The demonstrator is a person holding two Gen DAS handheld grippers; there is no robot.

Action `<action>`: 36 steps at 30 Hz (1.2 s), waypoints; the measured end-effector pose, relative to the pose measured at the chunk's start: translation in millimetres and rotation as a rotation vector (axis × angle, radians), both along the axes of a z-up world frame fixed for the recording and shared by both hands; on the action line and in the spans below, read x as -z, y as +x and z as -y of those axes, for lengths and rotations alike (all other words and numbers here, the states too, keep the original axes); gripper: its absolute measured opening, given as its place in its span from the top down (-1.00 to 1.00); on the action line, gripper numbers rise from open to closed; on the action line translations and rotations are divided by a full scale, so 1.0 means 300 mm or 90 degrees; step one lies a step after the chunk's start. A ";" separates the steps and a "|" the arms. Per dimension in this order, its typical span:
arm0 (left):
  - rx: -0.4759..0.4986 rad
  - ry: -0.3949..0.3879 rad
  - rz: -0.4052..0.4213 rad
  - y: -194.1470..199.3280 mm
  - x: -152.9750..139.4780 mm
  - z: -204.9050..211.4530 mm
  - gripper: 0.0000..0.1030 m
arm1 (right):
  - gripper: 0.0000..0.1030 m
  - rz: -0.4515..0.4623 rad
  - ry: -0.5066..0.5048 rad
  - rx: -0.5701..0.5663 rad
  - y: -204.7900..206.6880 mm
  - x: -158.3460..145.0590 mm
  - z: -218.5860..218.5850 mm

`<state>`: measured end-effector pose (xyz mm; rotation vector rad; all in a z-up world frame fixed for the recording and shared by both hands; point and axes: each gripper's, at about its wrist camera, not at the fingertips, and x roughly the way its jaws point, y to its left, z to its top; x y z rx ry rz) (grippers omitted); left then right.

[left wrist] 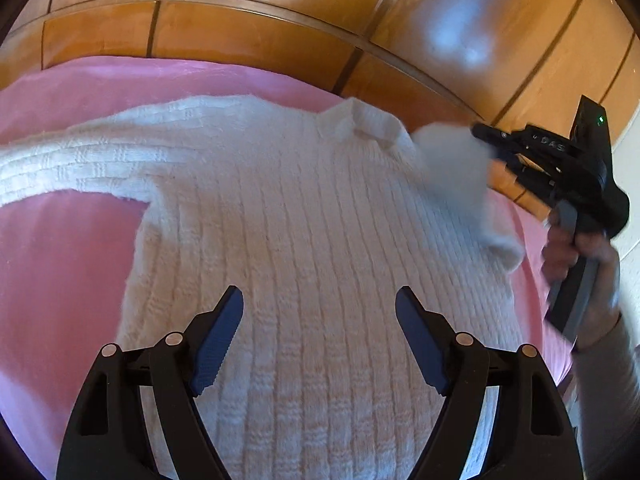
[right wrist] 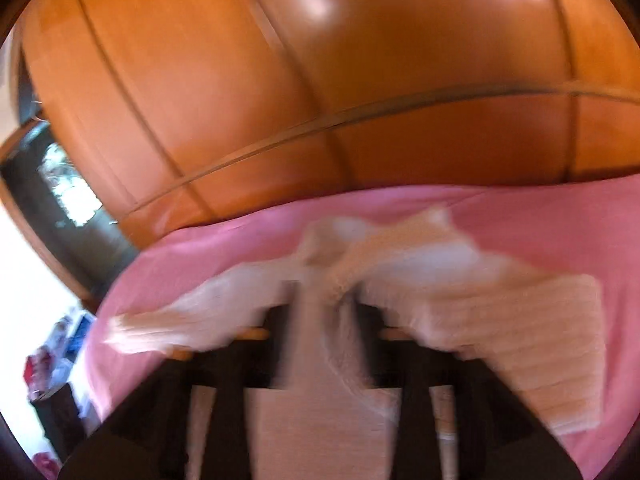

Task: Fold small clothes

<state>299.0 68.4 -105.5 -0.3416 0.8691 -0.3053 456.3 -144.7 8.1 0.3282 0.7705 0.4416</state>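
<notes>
A white ribbed knit sweater (left wrist: 300,208) lies flat on a pink blanket (left wrist: 60,280), collar (left wrist: 368,124) at the far side and one sleeve (left wrist: 60,172) stretched out to the left. My left gripper (left wrist: 320,292) hovers open over the sweater's body, nothing between its blue pads (left wrist: 218,340). At the right, a hand (left wrist: 592,264) holds my right gripper (left wrist: 486,144), and the other sleeve (left wrist: 452,168) rises blurred up to its tips. In the right wrist view, smeared white knit (right wrist: 520,308) runs between the dark fingers of the right gripper (right wrist: 324,308); the blur hides any grip.
Glossy wooden wardrobe doors (left wrist: 240,32) stand right behind the blanket's far edge, also filling the upper right wrist view as wooden panels (right wrist: 320,80). A dark gap and coloured clutter (right wrist: 52,360) show at the left beyond the pink blanket (right wrist: 560,220).
</notes>
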 end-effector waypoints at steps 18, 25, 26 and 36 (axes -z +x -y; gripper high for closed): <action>0.002 -0.043 -0.069 0.440 0.047 0.167 -0.50 | -0.54 -0.083 0.024 0.224 -0.419 0.177 0.490; -0.003 -0.028 -0.073 0.504 0.090 0.175 0.74 | -0.54 -0.065 0.020 0.211 -0.380 0.146 0.488; -0.004 -0.024 -0.064 0.505 0.080 0.169 0.78 | -0.54 -0.060 0.017 0.205 -0.369 0.140 0.478; -0.051 0.080 -0.033 0.429 0.089 0.076 -0.33 | -0.74 -0.098 -0.193 0.173 -0.131 0.343 0.170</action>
